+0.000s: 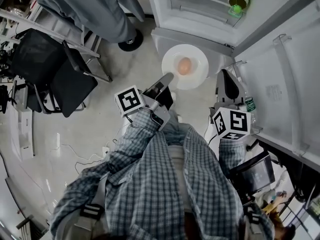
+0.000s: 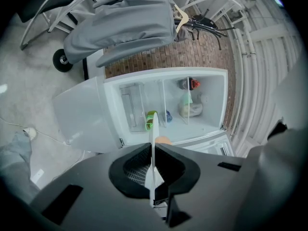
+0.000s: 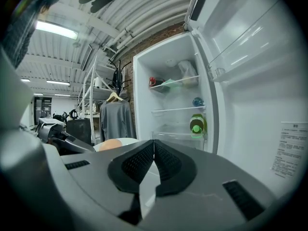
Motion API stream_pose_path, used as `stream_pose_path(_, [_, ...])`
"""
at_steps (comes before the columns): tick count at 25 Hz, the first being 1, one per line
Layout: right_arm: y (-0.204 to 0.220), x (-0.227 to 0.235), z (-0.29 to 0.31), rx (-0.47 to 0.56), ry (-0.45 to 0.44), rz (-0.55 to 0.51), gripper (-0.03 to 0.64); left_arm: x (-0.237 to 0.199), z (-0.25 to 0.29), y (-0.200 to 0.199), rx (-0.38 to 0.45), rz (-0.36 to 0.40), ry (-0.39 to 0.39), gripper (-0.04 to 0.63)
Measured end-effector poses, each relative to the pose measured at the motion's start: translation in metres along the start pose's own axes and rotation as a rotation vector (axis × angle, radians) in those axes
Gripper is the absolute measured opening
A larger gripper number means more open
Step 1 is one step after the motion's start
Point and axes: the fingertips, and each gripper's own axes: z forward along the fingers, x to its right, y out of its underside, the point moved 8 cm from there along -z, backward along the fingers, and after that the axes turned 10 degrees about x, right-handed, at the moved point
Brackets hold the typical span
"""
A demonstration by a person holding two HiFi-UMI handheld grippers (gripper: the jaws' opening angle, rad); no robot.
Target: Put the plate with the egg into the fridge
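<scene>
My left claw (image 1: 166,80) is pinching the rim of the plate (image 1: 198,54), which hangs in the air just before the open fridge (image 1: 200,14), the egg (image 1: 184,65) lying near its middle. My right claw (image 1: 228,86) is pressed together on nothing, beside the fridge door.

To do this well I would hold the plate level — the egg looks free to roll — and slide it slowly onto a bare stretch of shelf, letting go only once it rests flat.

The head view shows the plate's whole face. The left gripper view shows only its edge, but also the shelves inside and a pale bag (image 2: 191,107) on one — hardly seen from above.
</scene>
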Motion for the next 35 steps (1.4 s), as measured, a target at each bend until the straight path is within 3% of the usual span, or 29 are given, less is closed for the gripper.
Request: stream_pose_path(35, [-0.009, 0.013, 0.161, 0.003, 0.109, -0.05, 0.008, -0.008, 0.147, -0.122, -0.128, -0.019, 0.061, 0.02])
